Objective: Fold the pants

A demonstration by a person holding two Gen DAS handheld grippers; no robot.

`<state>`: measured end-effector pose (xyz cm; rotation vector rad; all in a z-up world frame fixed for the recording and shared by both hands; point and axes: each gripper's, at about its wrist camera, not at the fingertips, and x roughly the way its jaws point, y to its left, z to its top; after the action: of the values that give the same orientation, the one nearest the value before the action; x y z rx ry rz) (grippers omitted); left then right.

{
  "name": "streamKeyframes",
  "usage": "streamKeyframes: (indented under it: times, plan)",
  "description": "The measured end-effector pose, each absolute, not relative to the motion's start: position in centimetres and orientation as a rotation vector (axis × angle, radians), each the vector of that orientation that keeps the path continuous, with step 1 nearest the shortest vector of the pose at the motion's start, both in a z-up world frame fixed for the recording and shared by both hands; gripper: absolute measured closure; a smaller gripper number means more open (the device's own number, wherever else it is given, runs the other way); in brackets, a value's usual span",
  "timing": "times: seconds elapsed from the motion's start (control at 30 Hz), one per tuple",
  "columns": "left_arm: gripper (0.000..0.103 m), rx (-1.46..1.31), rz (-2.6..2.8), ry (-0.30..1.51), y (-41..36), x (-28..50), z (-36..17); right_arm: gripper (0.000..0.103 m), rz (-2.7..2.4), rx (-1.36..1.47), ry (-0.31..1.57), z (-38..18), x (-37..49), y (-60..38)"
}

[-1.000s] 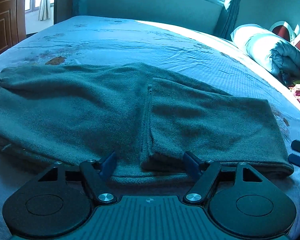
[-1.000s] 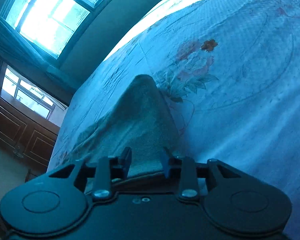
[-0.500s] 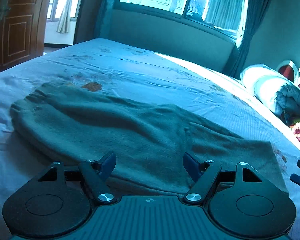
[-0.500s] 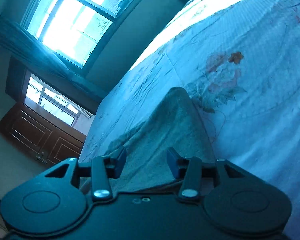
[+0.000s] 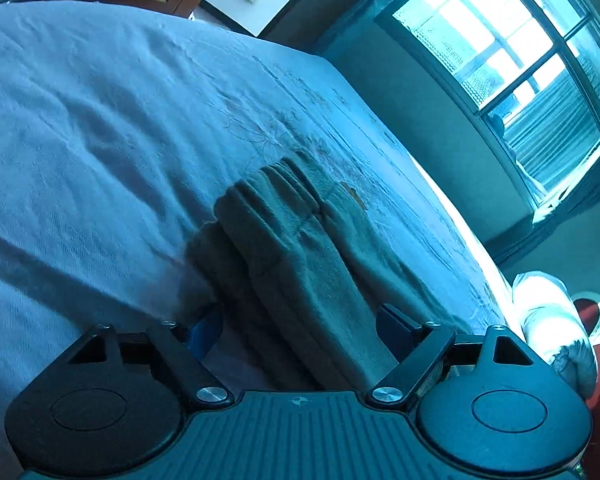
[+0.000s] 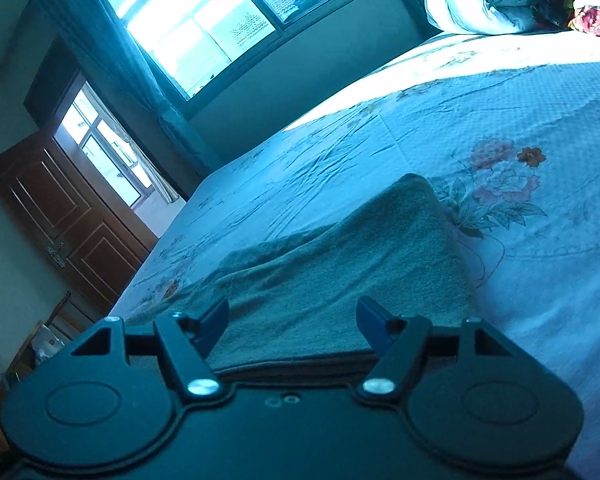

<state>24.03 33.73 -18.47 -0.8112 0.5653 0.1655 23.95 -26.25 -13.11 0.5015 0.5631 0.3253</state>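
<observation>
Between folds: both grippers, left and right, have just been opening, gaping over the pants, gripping nothing. Next, likely regrasp the pants' end.

Fuzzy matt fleece pants on textured woven bedspread

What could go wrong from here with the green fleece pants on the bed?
1. The left gripper straddles several stacked layers of the green fleece pants; closing may catch only some, skewing the fold.
2. The right gripper, whose jaws have just been opening, stands open over the pants; their ridged edge could slump on the pale floral bedsheet.
</observation>
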Motion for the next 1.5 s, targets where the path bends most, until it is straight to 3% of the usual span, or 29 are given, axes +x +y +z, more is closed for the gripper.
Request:
streamKeyframes:
  times: [0.17, 0.97, 1.0, 1.07, 1.23, 1.5]
  plan:
    - [0.031, -0.828, 0.125, 0.549, 35.3, 26.5, -20.5, 0.038, 0.346, 0.453, 0.579, -13.1, 24.0, -23.9]
    - [0.031, -0.599, 0.108, 0.530, 33.6, 26.8, -19.7, 0.037, 0.320, 0.405, 0.642, -14.3, 25.4, -20.3]
    - [0.033, -0.593, 0.110, 0.529, 33.6, 26.7, -19.8, 0.037, 0.320, 0.404, 0.640, -14.2, 25.4, -20.2]
    - [0.049, -0.569, 0.123, 0.540, 33.4, 26.8, -19.9, 0.037, 0.320, 0.399, 0.639, -14.1, 25.5, -20.0]
    - [0.067, -0.597, 0.076, 0.521, 33.7, 26.0, -19.2, 0.037, 0.327, 0.263, 0.626, -13.3, 25.4, -17.9]
    - [0.068, -0.547, 0.025, 0.454, 32.7, 25.1, -13.9, 0.037, 0.363, -0.020, 0.610, -14.0, 25.6, -11.8]
